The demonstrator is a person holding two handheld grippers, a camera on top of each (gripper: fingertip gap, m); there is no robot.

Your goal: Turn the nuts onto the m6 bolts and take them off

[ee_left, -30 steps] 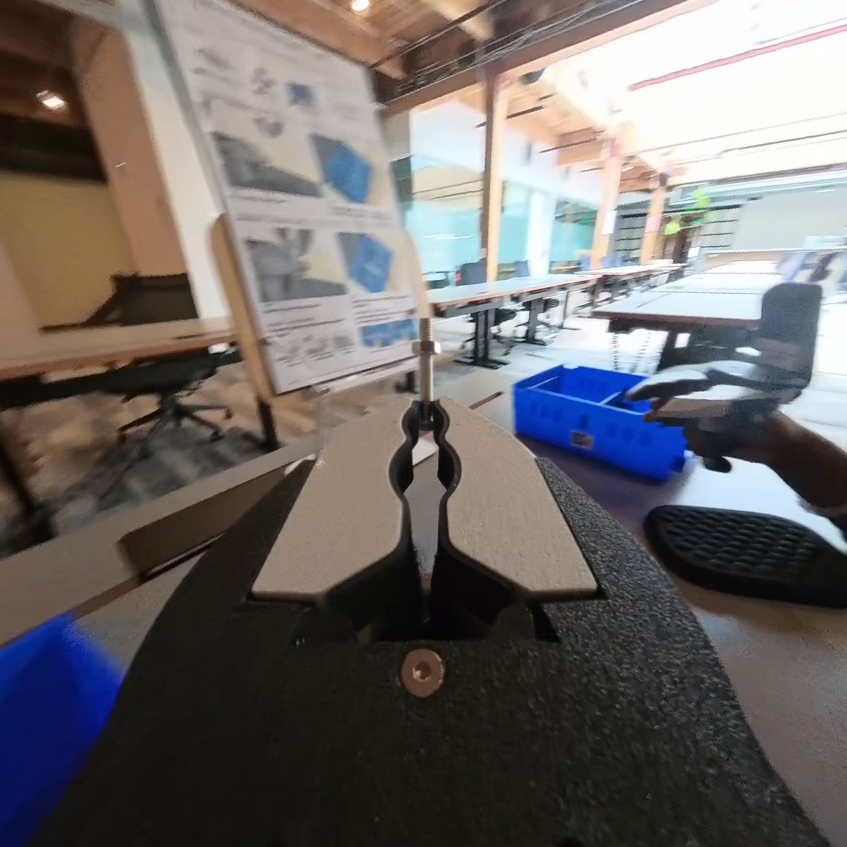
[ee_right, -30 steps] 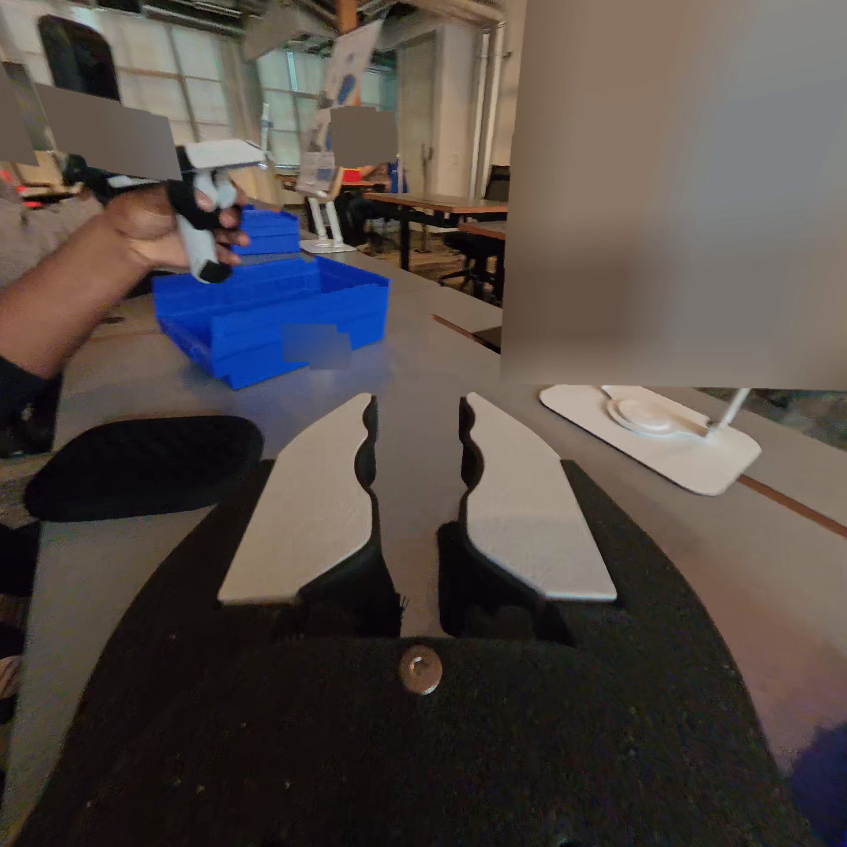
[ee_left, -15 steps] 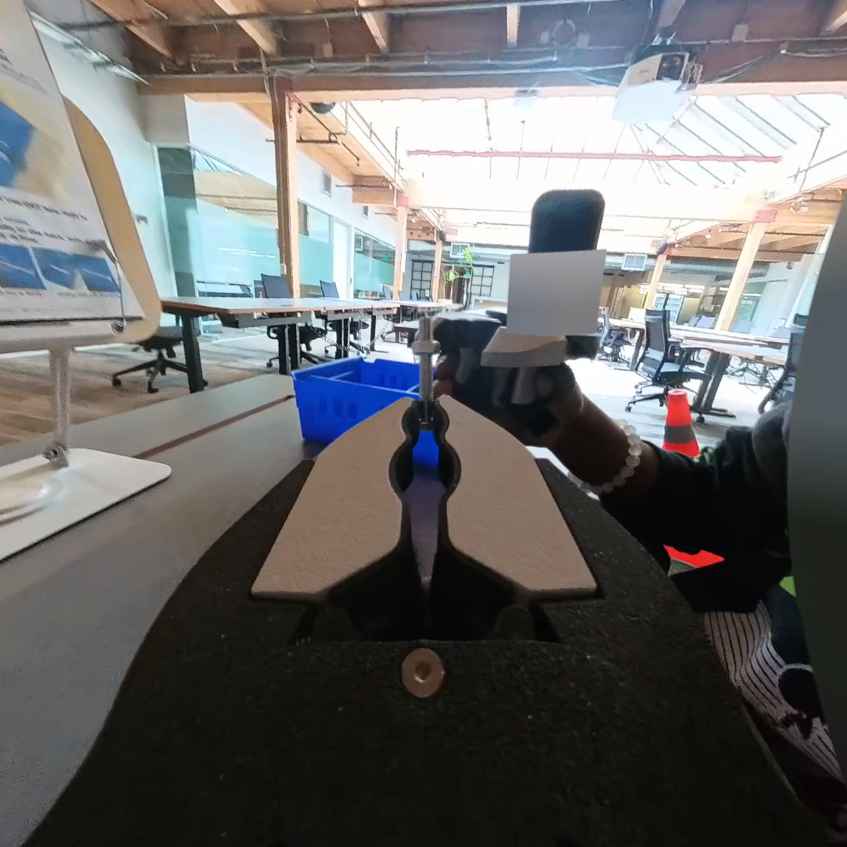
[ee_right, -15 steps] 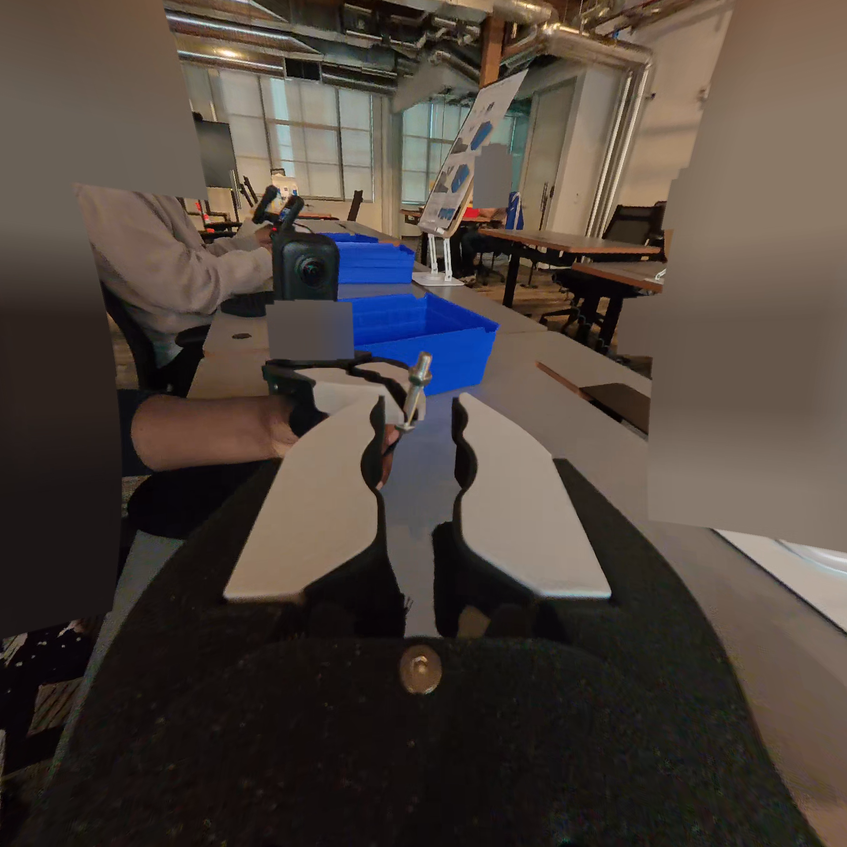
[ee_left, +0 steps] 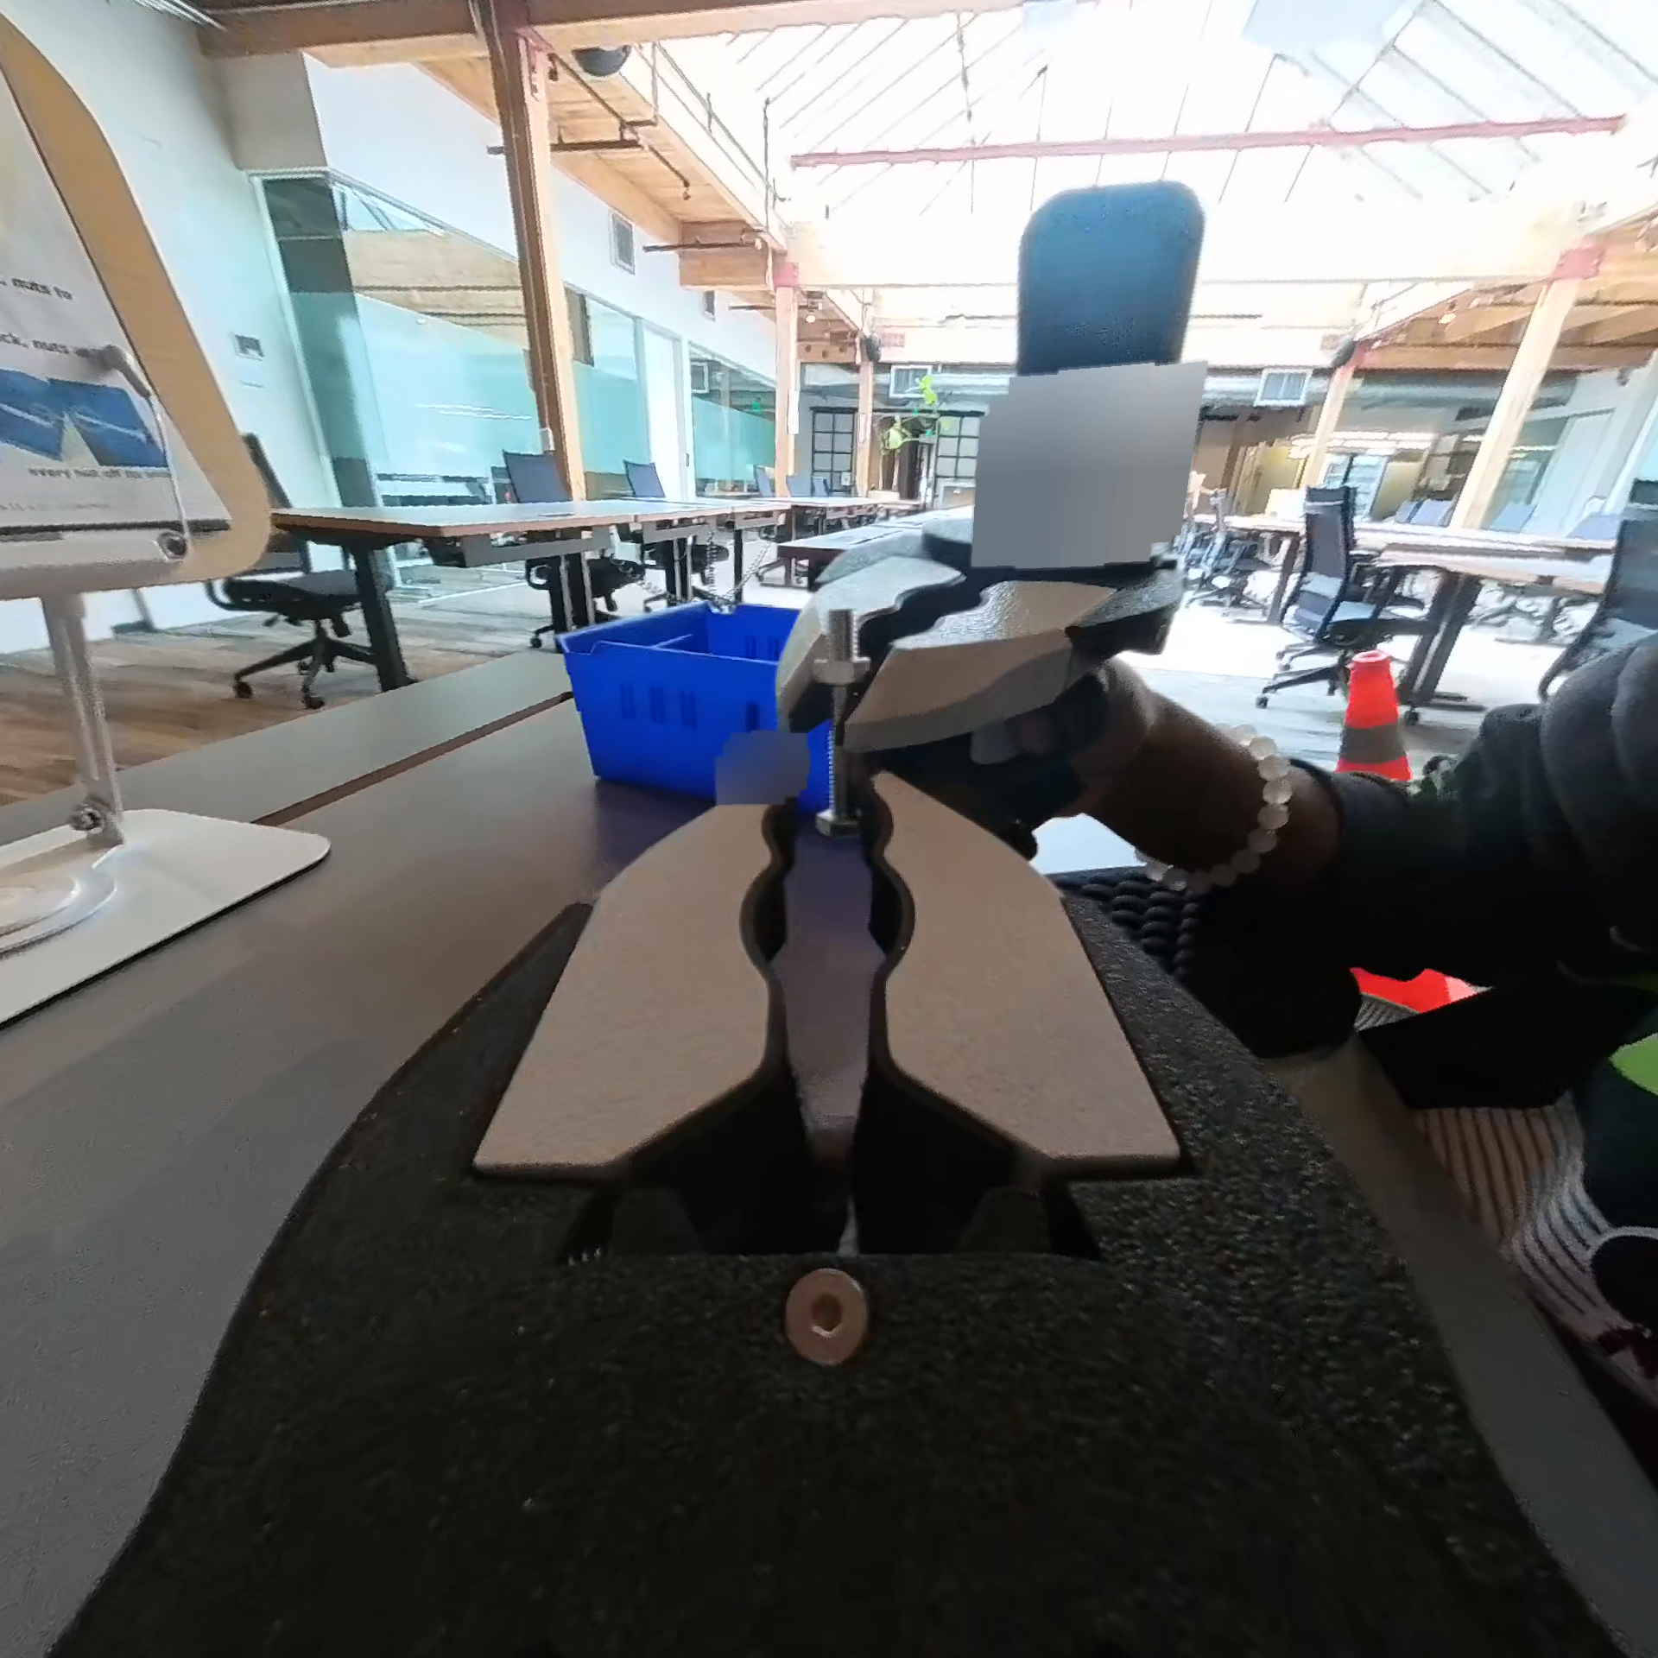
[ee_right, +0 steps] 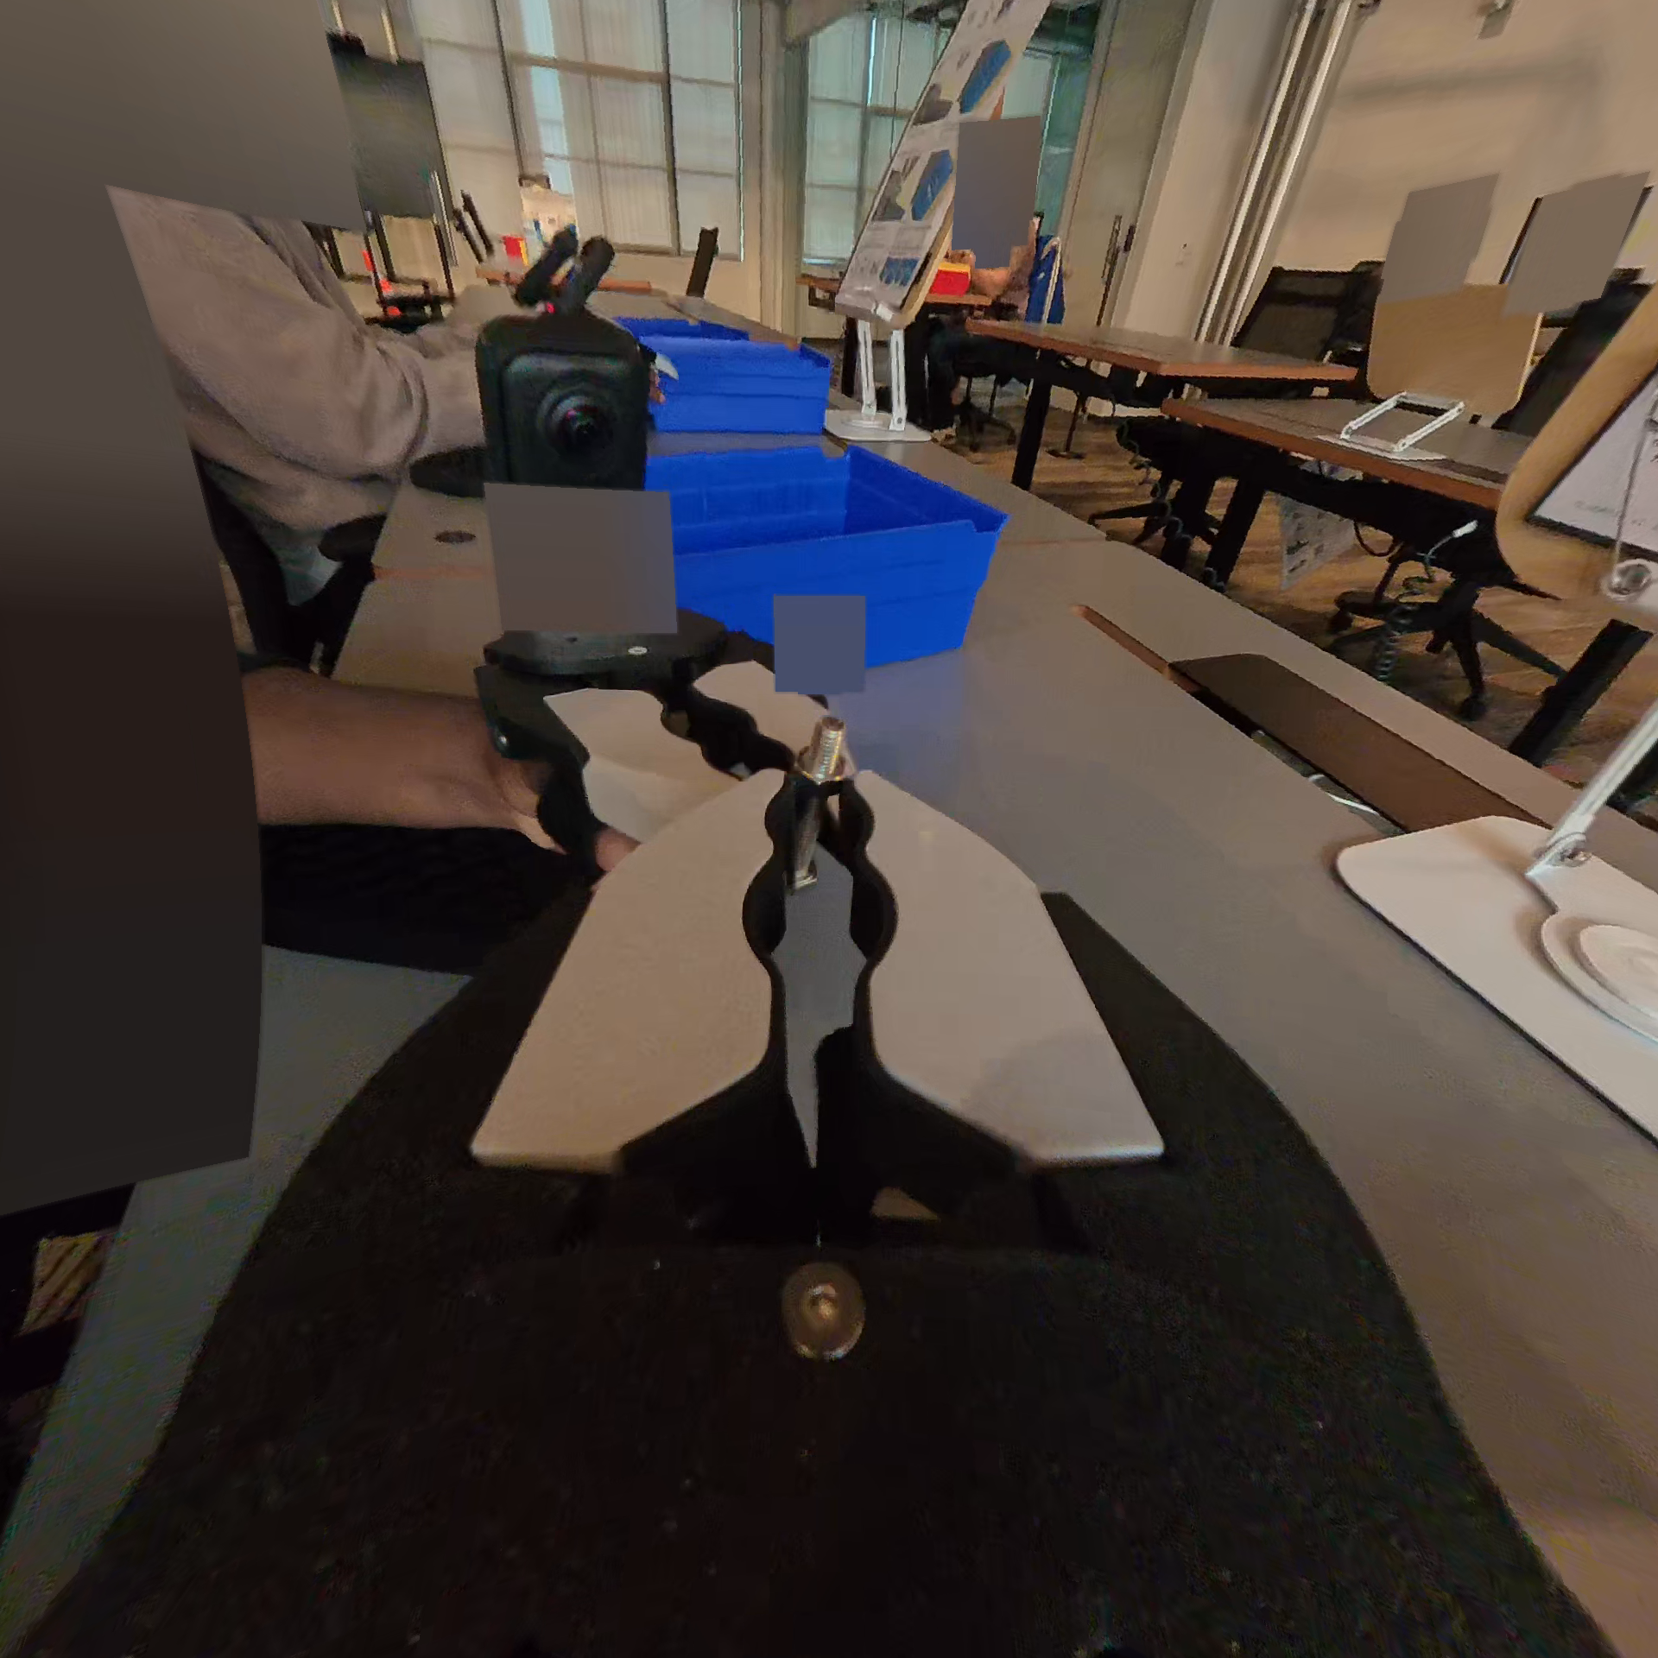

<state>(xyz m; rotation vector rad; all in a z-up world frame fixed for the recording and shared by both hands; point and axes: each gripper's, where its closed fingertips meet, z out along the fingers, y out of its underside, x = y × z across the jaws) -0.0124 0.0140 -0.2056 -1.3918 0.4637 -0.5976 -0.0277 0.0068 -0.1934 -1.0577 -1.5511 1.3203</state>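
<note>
1. The nut (ee_left: 842,666) sits partway down the bolt (ee_left: 842,745), which stands upright just in front of the blue bin (ee_left: 664,709).
2. The right gripper (ee_right: 818,779) pinches the nut.
3. The left gripper (ee_left: 830,812) is slightly parted around the bolt head; grip unclear.
4. Unscrewing apparently remains.

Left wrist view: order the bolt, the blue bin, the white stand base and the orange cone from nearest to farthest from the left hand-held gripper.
1. Bolt: upright at the tips of the left hand-held gripper, head lowest.
2. Blue bin: just beyond, slightly left, on the table.
3. White stand base: far left on the table.
4. Orange cone: far right, on the floor past the table.
</note>
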